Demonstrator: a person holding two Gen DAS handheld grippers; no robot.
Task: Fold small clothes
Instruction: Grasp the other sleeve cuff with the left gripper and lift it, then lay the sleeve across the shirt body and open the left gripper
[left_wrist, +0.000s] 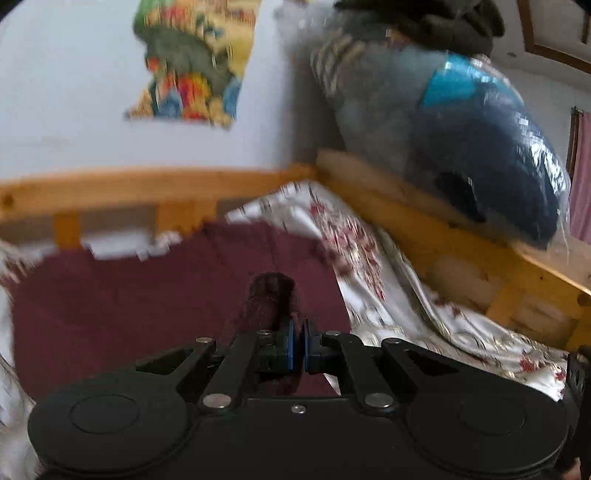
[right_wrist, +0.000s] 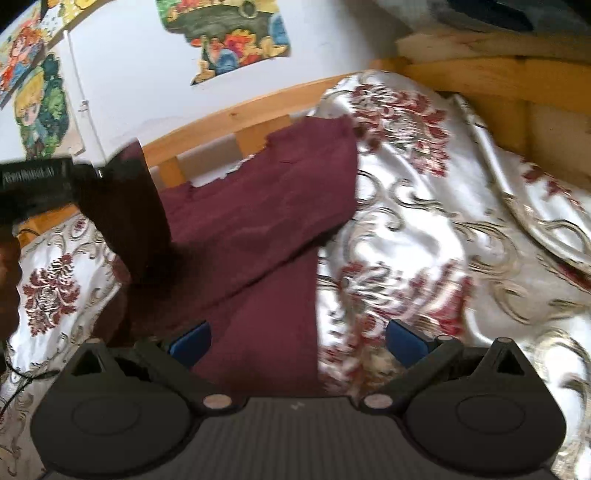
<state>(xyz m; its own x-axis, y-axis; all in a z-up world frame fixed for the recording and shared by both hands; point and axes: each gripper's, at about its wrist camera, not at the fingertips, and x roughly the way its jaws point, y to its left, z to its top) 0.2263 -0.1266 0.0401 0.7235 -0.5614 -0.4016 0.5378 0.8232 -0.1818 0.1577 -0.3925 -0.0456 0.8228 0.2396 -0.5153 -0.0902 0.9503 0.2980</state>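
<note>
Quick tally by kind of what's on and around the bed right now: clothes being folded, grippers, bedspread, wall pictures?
Maroon garment: 1
Grippers: 2, the left gripper shut on a fold of the garment, the right gripper open
Floral bedspread: 1
Cartoon wall pictures: 3
Total: 7

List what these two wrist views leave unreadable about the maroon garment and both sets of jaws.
- Left wrist view: motion blur smears the maroon garment; the left gripper, jaws shut on a fold, hides the cloth below.
- Right wrist view: the right gripper, jaws open, covers the garment's near end.
- Right wrist view: the left gripper's tips are buried in lifted cloth; its body is cut by the left edge.
</note>
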